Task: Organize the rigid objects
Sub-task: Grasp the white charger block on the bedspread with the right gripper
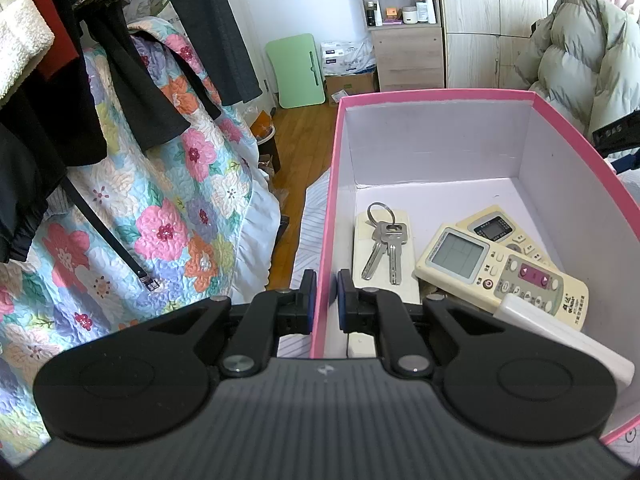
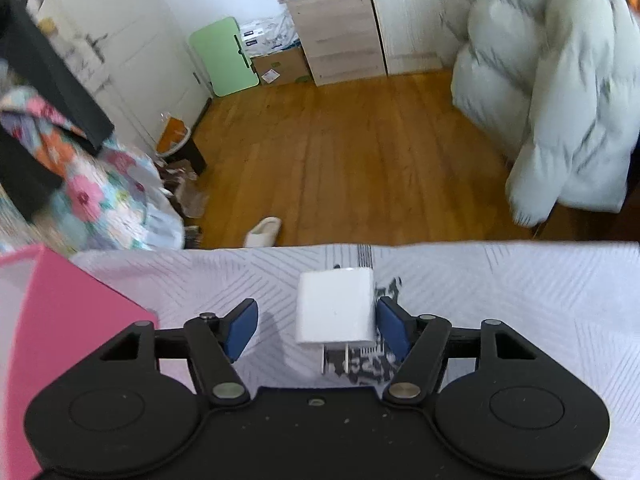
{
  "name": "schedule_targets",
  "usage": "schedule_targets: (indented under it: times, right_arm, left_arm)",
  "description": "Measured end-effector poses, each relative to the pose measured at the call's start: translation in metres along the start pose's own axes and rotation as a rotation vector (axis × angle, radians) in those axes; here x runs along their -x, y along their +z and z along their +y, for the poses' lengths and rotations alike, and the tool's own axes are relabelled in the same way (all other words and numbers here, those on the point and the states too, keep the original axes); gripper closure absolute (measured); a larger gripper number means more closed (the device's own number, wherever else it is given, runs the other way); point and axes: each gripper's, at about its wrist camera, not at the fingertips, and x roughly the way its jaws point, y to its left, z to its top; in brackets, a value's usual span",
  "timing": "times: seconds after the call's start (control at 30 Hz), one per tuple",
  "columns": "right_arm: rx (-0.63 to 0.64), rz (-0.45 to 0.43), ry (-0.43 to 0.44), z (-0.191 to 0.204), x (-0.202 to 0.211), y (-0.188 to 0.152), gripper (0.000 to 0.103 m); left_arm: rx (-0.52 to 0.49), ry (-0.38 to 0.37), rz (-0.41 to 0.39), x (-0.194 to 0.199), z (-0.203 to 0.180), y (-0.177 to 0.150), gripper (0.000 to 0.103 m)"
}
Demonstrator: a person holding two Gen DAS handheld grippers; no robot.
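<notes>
A bed covered with a pale, line-patterned sheet is seen in the right wrist view, and on it stands a tall pink cardboard box with a white inside. The box's left wall is clamped between the blue pads of the left gripper, whose jaws are nearly closed on the thin card. Inside the box, two cream remote controls are stacked crosswise toward the right, with a white rectangular block resting against the nearer one. To their left a flat cream slab is laid on the box floor, and a pair of silver keys on a ring is lying on top of it. Outside the box, a small white plug-in charger block is lying on the sheet, prongs toward the camera. It is framed by the right gripper, whose jaws are spread wide; the right pad is just beside the charger, the left pad well clear.
</notes>
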Motion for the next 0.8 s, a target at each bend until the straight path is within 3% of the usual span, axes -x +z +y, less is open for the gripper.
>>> schedule_targets:
  times: [0.1, 0.17, 0.33, 0.5, 0.63, 0.8]
  right_arm:
    - [0.106, -0.026, -0.061, 0.011, -0.001, -0.006, 0.036]
    - [0.157, -0.057, -0.116, 0.01, 0.003, -0.01, 0.055]
    - [0.217, -0.058, -0.136, 0.007, 0.014, -0.016, 0.055]
    - [0.211, -0.054, -0.062, 0.014, 0.032, -0.027, 0.055]
    - [0.26, -0.1, -0.075, 0.028, 0.056, -0.034, 0.055]
    - [0.31, -0.174, -0.001, 0.046, 0.104, -0.033, 0.055]
  left_arm:
    - [-0.001, -0.001, 0.0, 0.0, 0.0, 0.0, 0.094]
    - [0.0, -0.002, 0.0, 0.0, 0.0, 0.0, 0.094]
    - [0.002, 0.0, -0.003, 0.0, 0.001, 0.0, 0.094]
    - [0.009, 0.001, -0.004, 0.002, 0.001, 0.001, 0.094]
    - [0.018, -0.001, -0.006, 0.001, 0.001, 0.002, 0.094]
    - [0.022, -0.004, -0.007, 0.001, 0.001, 0.001, 0.094]
